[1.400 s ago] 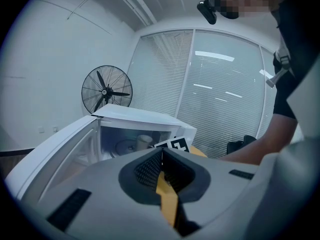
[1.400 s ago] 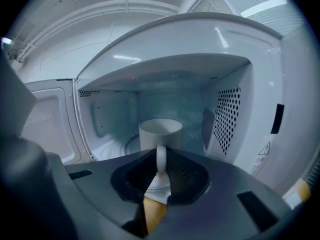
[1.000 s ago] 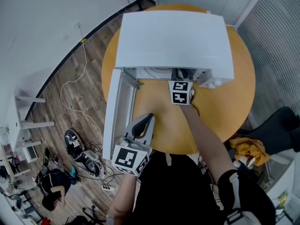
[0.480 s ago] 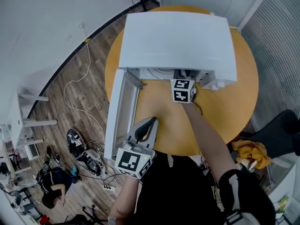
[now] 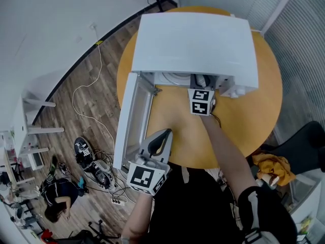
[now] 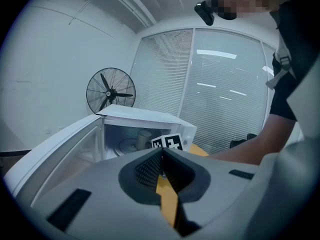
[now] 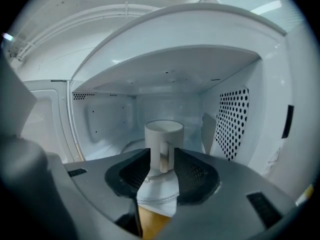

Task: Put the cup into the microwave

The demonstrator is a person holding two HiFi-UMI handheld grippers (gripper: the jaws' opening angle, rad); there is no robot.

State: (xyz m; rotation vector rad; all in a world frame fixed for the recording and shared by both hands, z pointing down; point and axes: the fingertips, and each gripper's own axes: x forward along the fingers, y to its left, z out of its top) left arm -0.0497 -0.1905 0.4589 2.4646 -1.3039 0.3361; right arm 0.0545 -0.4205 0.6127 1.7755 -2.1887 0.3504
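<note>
Right gripper [image 7: 162, 151] jaws had just been opening, wide astride the cup [image 7: 172, 133] handle at twelve o'clock inside the microwave [image 5: 195, 39]; head view hid those jaws. Left gripper [image 6: 162, 151] closed, empty.

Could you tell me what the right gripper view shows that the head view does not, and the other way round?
Only the right gripper view: the white cup upright inside the cavity, its handle between the right gripper jaws, which have just been opening and do not press it. Only the head view: the left gripper, shut, the round table and cables on the floor. Both: the microwave, its door open, with the right gripper at its mouth.
</note>
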